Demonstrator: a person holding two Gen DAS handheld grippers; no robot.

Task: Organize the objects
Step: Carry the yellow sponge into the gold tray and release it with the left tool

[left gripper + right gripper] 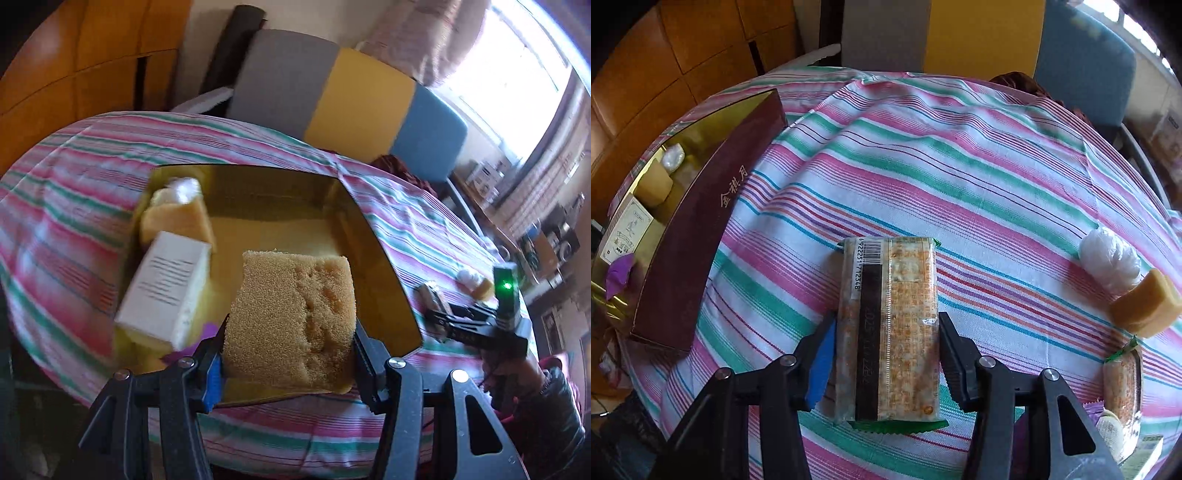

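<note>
While the left gripper clamps a yellow sponge between its two fingers, the sponge hangs over the open box with the gold lining, its sides pressed in where the pads meet it. Inside the box, along its left side, lie a white carton with printed text, a smaller tan sponge block, a white wrapped ball and a purple scrap. The box sits on a table under a striped cloth.

The right gripper is closed about halfway on a snack packet with a barcode and a dark strip; both fingers touch the packet's long edges, and its green crimped end shows below. The packet rests flat on the cloth, well to the right of the box, whose maroon outer wall carries gold characters. Near the right edge of that view lie another white wrapped ball, a tan block touching it, and a second snack packet. Behind the table stands a chair back in grey, yellow and blue.
</note>
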